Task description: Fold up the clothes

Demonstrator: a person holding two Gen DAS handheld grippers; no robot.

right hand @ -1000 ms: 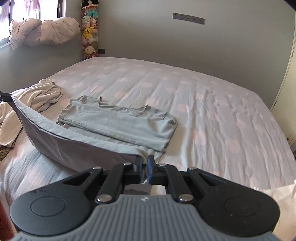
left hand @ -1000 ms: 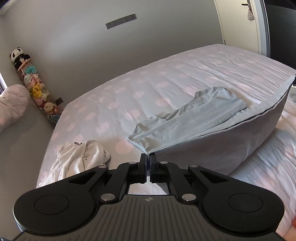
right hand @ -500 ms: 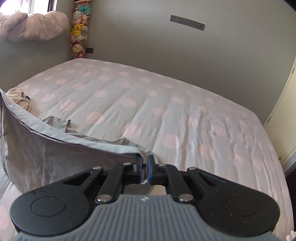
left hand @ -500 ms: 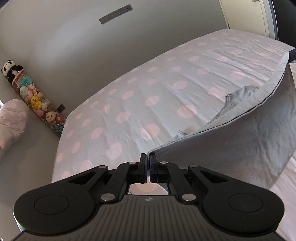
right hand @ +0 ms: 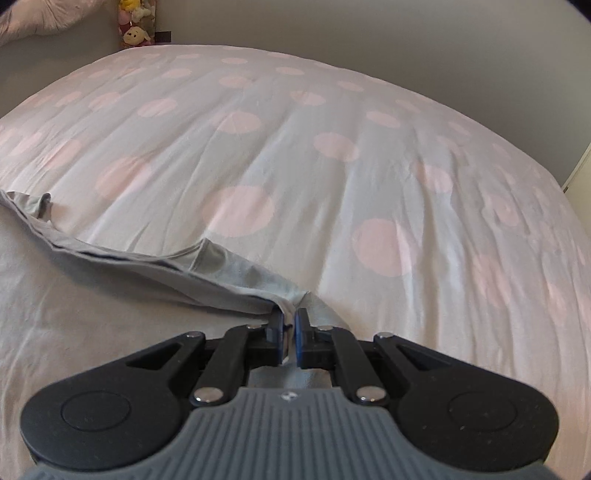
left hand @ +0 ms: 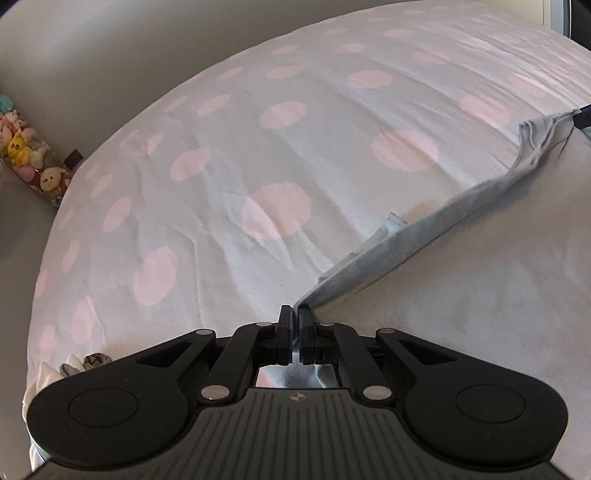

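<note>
A grey garment (left hand: 461,280) lies folded over on the pink-dotted bed sheet (left hand: 229,184). Its folded edge runs from the left gripper (left hand: 295,314) up to the right. The left gripper is shut on one corner of that edge. In the right wrist view the same grey garment (right hand: 92,314) fills the lower left, its layered edge running leftwards from the right gripper (right hand: 290,317). The right gripper is shut on the other corner, with bunched cloth between its fingers. Both grippers are low, close over the sheet.
A clear tube of plush toys (left hand: 33,162) stands at the bed's far left corner against the grey wall. Light clothes (left hand: 74,365) lie at the left edge of the bed. A bundled duvet (right hand: 40,18) rests on a ledge at the upper left.
Both grippers carried the garment's near edge forward and down over its far half, which is now covered. The raised grey fold has flattened onto the bed.
</note>
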